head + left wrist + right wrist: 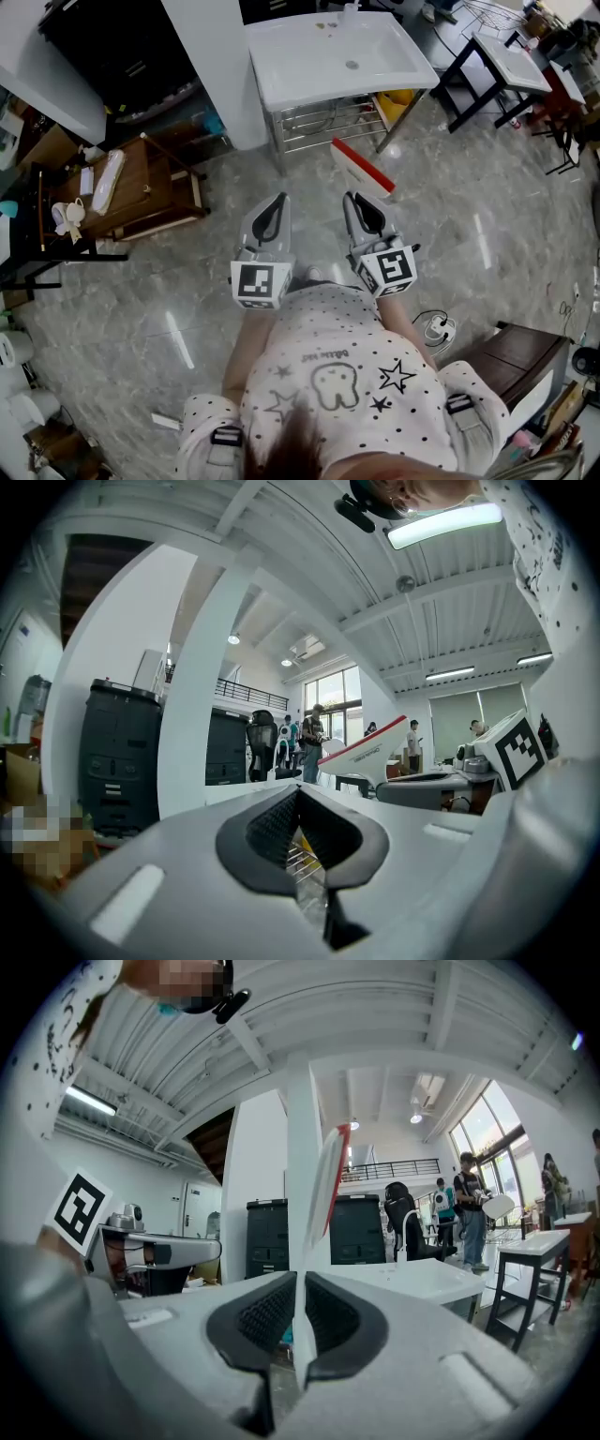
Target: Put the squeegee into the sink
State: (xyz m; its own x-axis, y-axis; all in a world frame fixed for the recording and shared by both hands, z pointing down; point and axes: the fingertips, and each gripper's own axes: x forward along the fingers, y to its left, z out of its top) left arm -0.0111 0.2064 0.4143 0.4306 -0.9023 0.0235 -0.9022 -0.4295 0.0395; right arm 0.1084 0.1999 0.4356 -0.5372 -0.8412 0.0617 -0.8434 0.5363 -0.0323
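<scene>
The white sink (281,70) stands on a metal frame ahead of me, its basin bare. My right gripper (351,199) is shut on the squeegee (362,170), a white blade with a red edge that juts forward and right, short of the sink's front rim. In the right gripper view the squeegee (317,1194) rises upright from between the pads (272,1314). My left gripper (273,200) is level beside it, shut with nothing in it; its tips (300,799) meet. The left gripper view shows the squeegee (361,754) off to the right.
A white pillar (211,66) stands left of the sink. A wooden table (141,192) with small items is at the left. A second sink on a black stand (511,61) is at the far right. A dark bench (511,361) and a power strip (439,328) lie at the lower right.
</scene>
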